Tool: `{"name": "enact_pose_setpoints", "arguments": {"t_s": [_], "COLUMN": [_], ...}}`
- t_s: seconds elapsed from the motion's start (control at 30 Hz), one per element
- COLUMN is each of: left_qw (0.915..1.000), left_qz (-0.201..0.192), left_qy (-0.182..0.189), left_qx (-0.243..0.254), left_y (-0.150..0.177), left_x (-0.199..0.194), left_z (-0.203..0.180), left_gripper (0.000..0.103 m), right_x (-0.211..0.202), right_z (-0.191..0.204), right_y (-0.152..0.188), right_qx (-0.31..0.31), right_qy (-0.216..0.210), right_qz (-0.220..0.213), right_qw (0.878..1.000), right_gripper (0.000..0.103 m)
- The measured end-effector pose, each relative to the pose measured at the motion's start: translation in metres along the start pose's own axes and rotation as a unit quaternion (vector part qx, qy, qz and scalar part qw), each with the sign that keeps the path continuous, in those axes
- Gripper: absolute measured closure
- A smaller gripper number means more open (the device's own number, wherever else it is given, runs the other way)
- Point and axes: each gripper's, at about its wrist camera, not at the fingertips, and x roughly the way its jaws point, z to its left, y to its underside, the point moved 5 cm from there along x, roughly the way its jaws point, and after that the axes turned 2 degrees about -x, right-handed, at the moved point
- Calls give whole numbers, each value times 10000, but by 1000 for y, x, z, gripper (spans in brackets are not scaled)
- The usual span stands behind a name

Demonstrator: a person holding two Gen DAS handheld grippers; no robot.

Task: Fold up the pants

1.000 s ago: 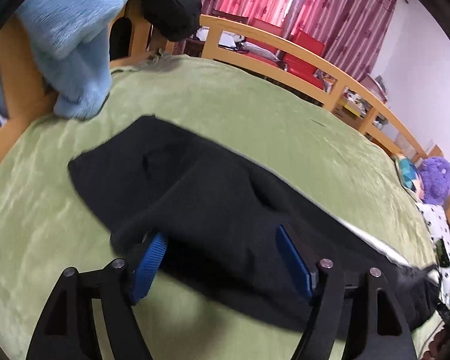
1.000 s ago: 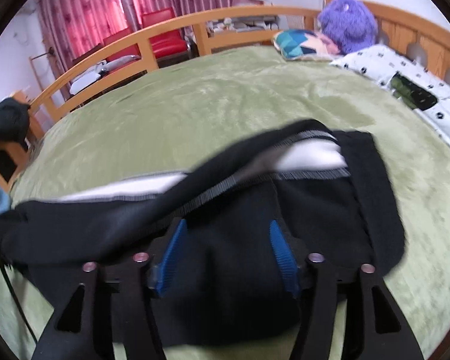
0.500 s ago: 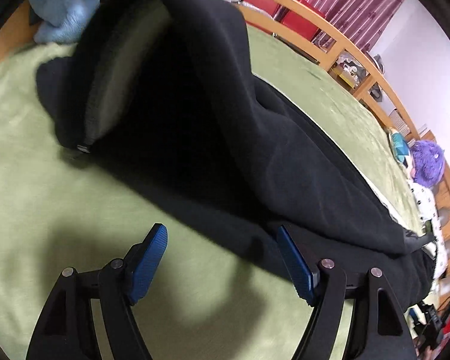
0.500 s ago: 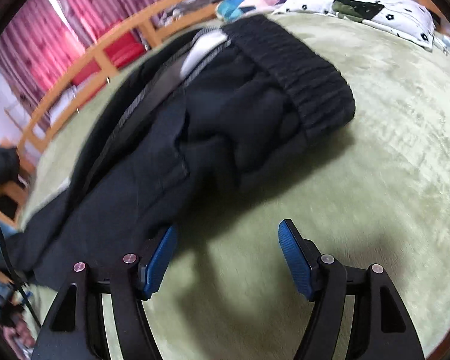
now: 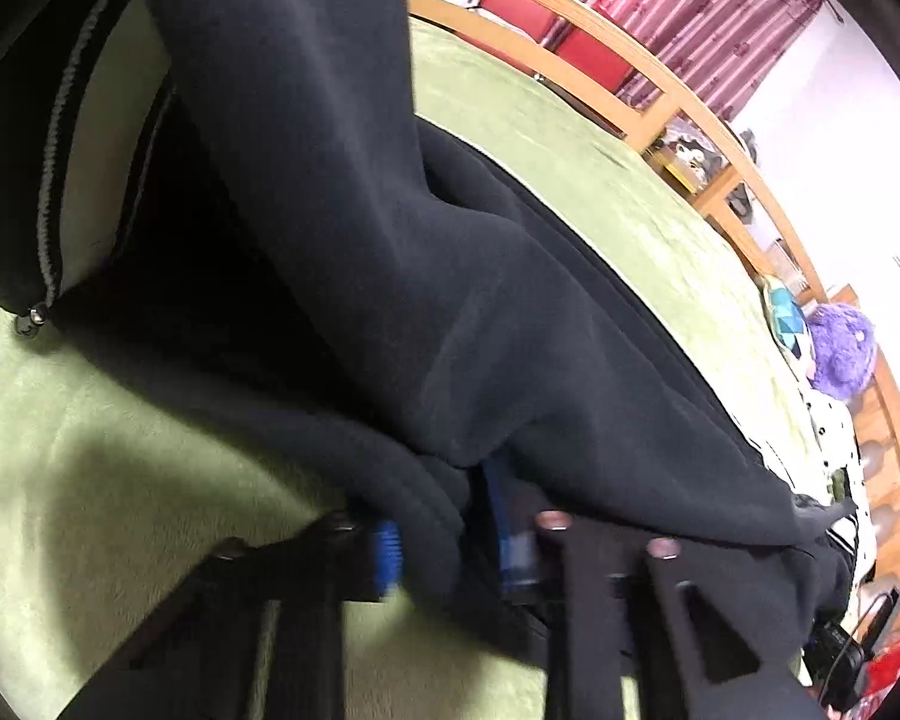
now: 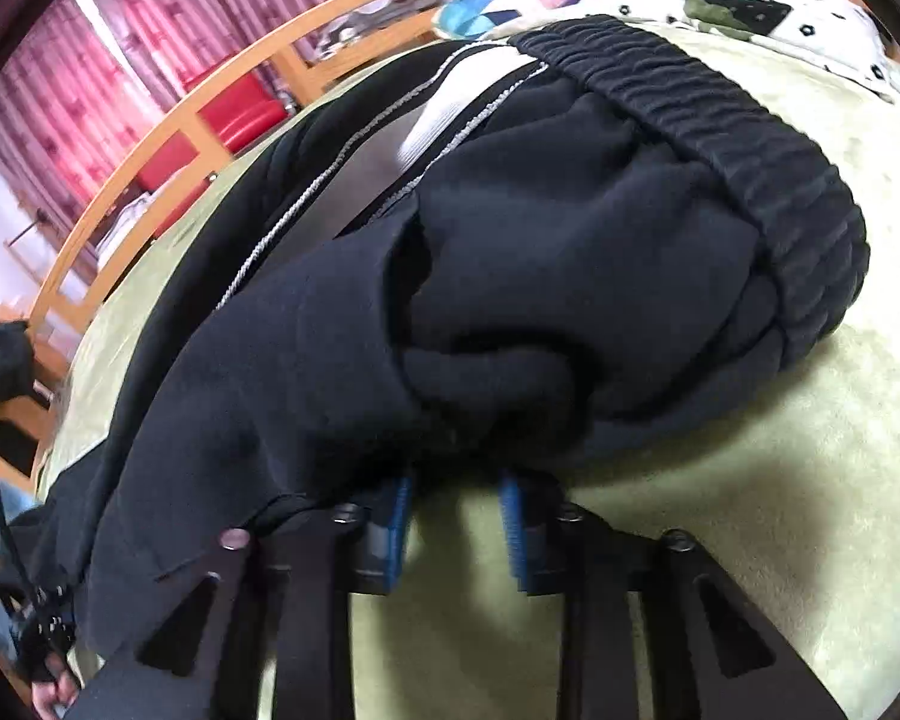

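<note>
Black fleece pants (image 5: 360, 240) with a white side stripe lie bunched lengthwise on the green blanket (image 5: 120, 510). My left gripper (image 5: 450, 534) is low at their near edge. Its jaws are closing, and a thick fold of the fabric is pinched between the blue pads. In the right wrist view the ribbed waistband (image 6: 750, 138) curls at the right end of the pants (image 6: 570, 270). My right gripper (image 6: 455, 498) is closing too. The hem of the bunched cloth covers its tips, and green blanket (image 6: 780, 480) shows between the near parts of the pads.
A curved wooden bed rail (image 5: 630, 78) runs along the far side, with red chairs (image 6: 234, 114) and red curtains behind it. A purple plush toy (image 5: 840, 354) and a spotted pillow (image 6: 750, 12) lie at the head end. A dark bundle (image 6: 0, 360) hangs at the left.
Both grippers have dropped toward the near edge of the pants. Their jaws stood wide half a second ago and have since narrowed onto the fabric. The pants fill more of both views.
</note>
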Motion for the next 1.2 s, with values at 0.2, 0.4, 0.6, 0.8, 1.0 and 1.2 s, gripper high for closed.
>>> {"name": "enact_pose_setpoints", "arguments": {"t_s": [0.2,0.4,0.6,0.8,1.0,1.2], "left_qw": [9999,9999,9999,9995,9993,9980], "left_qz": [-159,-122,47,200,228,477], "left_qy": [42,69,136,235,158,55], "left_qx": [-35,-40,-58,24,268,419], "left_y": [8,43,104,167,199,212], "left_x": [-40,-85,-129,-172,-198,-214], "left_z": [0,7,15,27,29,37], "left_gripper": [92,92,92,92,91,86], "right_x": [-37,-80,-117,-164,-193,-215], "right_z": [3,-9,-45,-97,-129,-129], "right_y": [8,14,28,53,82,95], "right_qx": [-182,-235,-226,-268,-426,-663], "right_qy": [-82,-152,-174,-82,150,445], "right_qz": [-200,-241,-144,-90,24,-219], "right_qw": [9996,9993,9995,9996,9990,9966], "right_gripper": [101,102,102,102,101,84]}}
